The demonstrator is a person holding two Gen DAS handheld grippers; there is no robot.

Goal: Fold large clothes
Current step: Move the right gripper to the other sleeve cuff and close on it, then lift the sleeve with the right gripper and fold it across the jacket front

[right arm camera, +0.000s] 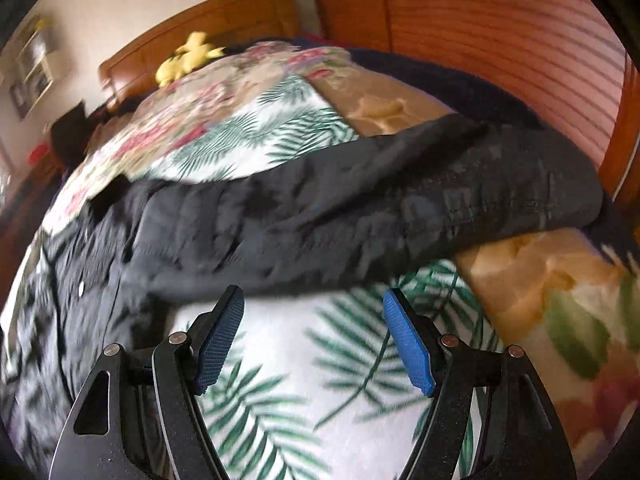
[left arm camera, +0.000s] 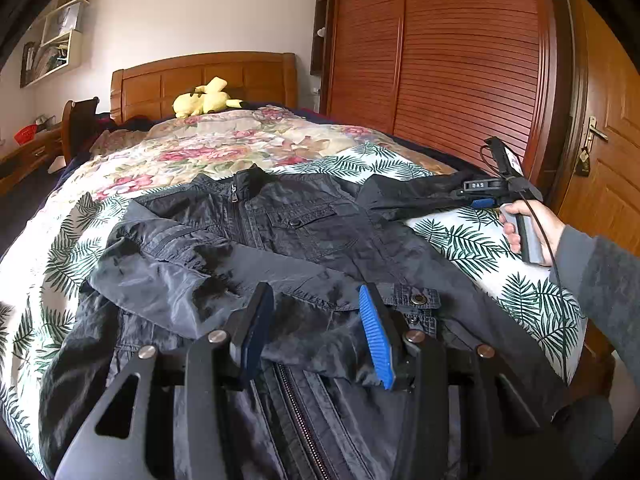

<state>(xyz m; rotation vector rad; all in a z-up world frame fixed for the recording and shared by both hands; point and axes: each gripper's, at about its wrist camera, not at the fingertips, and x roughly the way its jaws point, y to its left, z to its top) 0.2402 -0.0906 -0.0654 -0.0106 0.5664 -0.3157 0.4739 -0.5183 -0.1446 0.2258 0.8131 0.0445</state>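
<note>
Currently sleeve-folding: dark jacket [left arm camera: 304,240] flat on bed [left arm camera: 520,300]; left gripper [left arm camera: 316,332] jaws pinch folded-in cuff, right gripper [right arm camera: 314,344] jaws open, empty, sleeve [right arm camera: 360,216] at 12 o'clock—needs grasp next.

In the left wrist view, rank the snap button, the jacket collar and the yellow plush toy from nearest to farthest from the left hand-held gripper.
1. Snap button, just right of the left hand-held gripper.
2. Jacket collar, mid-bed.
3. Yellow plush toy, by the headboard.
</note>
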